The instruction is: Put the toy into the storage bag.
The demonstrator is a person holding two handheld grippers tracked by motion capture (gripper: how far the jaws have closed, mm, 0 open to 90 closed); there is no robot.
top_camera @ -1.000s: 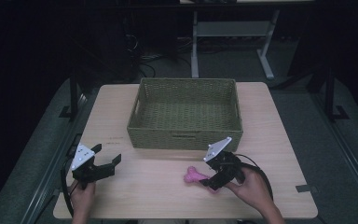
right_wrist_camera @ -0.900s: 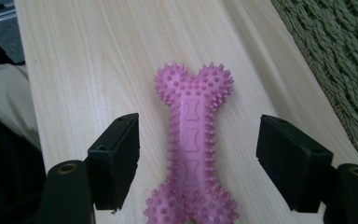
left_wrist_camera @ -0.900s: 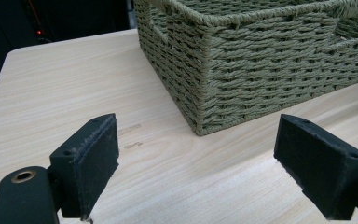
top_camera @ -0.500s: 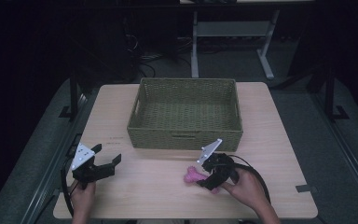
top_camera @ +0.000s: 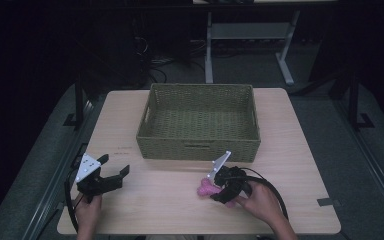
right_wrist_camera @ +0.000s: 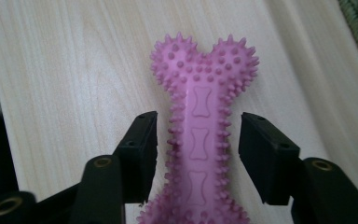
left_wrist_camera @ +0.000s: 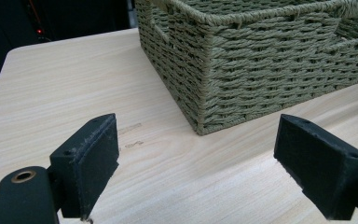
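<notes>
Between the right claw [right_wrist_camera: 198,156] pads sits a glossy pink rubbery bone toy [right_wrist_camera: 200,135], all nubs. The surface [right_wrist_camera: 65,84] under it is matt pale woodgrain; the basket [left_wrist_camera: 261,60] beyond the left claw [left_wrist_camera: 198,163] is rough woven fibre.

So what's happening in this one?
A person at a table works two handheld grippers. The right gripper is down over a pink spiked bone toy lying flat on the wood, its jaws open on either side of the shaft with small gaps, not yet clamped. The left gripper is open and holds nothing, near the corner of a woven basket.
</notes>
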